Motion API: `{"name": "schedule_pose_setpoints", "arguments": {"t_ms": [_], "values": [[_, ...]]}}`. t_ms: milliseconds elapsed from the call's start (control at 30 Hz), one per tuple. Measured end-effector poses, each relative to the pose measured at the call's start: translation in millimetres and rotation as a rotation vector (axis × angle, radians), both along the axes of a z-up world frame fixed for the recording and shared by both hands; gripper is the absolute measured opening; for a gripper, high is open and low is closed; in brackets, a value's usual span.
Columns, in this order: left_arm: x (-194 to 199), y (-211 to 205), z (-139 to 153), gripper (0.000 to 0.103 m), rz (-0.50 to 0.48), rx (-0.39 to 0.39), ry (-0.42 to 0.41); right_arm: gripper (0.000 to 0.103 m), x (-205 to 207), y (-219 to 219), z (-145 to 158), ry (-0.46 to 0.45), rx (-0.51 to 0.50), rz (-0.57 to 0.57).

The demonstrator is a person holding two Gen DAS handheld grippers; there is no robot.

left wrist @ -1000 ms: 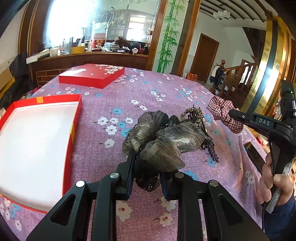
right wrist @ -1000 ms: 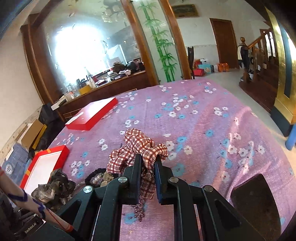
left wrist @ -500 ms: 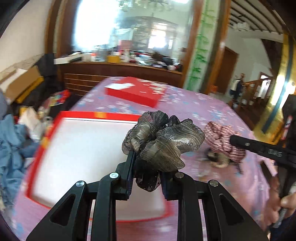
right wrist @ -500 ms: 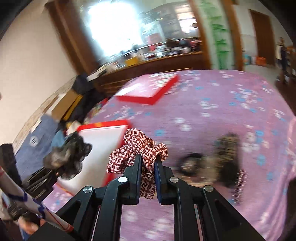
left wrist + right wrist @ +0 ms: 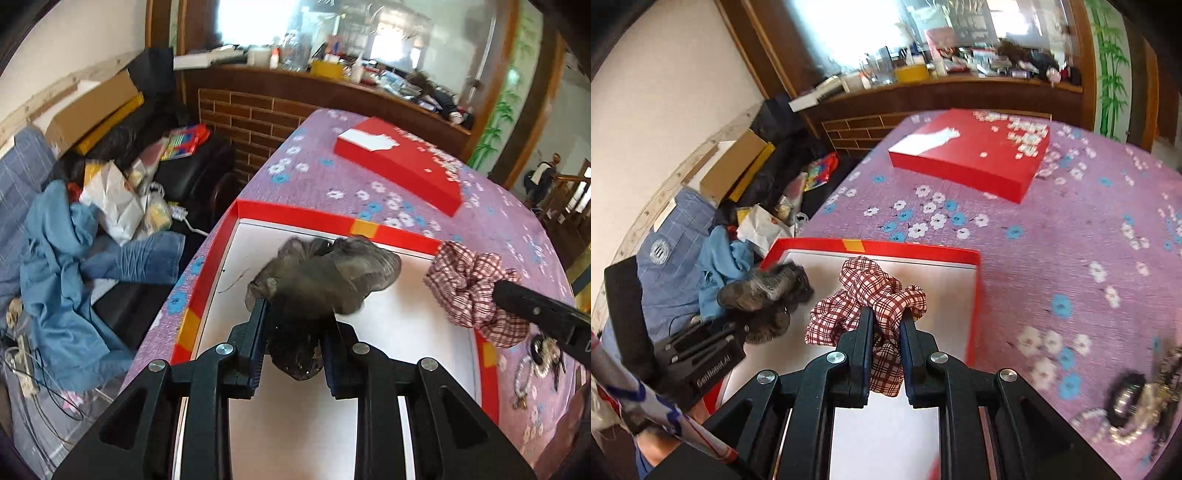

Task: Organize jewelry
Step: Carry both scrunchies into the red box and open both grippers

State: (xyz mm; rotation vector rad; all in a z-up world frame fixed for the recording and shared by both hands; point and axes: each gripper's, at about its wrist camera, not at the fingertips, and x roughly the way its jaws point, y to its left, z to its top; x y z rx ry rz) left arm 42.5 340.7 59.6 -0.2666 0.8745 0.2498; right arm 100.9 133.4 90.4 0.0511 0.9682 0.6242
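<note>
My left gripper is shut on a grey-brown scrunchie and holds it over the white inside of the open red box. My right gripper is shut on a red-and-white plaid scrunchie over the same box, near its right wall. The plaid scrunchie also shows in the left wrist view, and the grey one in the right wrist view. A heap of bracelets and beads lies on the purple cloth to the right of the box.
The red lid lies on the flowered purple tablecloth beyond the box. The table's left edge drops to a cluttered floor with blue clothes, bags and cardboard. A wooden counter stands behind.
Both grippers have swung left from the jewelry heap, carrying their scrunchies, and now hang over the open red box. The heap stays behind on the cloth at the right.
</note>
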Motion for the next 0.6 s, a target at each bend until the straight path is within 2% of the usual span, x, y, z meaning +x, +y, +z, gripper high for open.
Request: {"name": "schedule_pose_setpoints", "arguments": {"t_ms": [100, 133, 267, 300, 367, 400, 600], "values": [[12.3, -0.7, -7.8, 0.025, -0.002, 0.013, 0.022, 0.017, 17.1, 15.0, -13.0, 0.013, -0.017, -0.014], [14.6, -0.8, -9.2, 0.029, -0.001, 0.007, 0.020, 0.017, 22.7, 18.7, -17.1, 0.021, -0.019, -0.016], [20.1, 3.0, -9.4, 0.052, 0.011, -0.021, 0.010, 0.019, 36.3, 24.9, -28.7, 0.043, -0.035, -0.037], [19.1, 3.2, -8.9, 0.055, 0.012, -0.021, 0.008, 0.024, 37.2, 25.1, -29.4, 0.043, -0.042, -0.039], [16.2, 3.4, -6.7, 0.067, 0.011, -0.020, -0.001, 0.034, 36.6, 20.4, -27.2, 0.044, -0.044, -0.038], [13.9, 3.3, -4.8, 0.069, 0.010, -0.020, -0.011, 0.040, 35.1, 16.1, -24.2, 0.037, -0.032, -0.038], [-21.7, -11.3, 10.8, 0.070, 0.023, -0.014, -0.104, 0.041, 12.7, -17.6, -6.2, 0.007, 0.036, -0.044]]}}
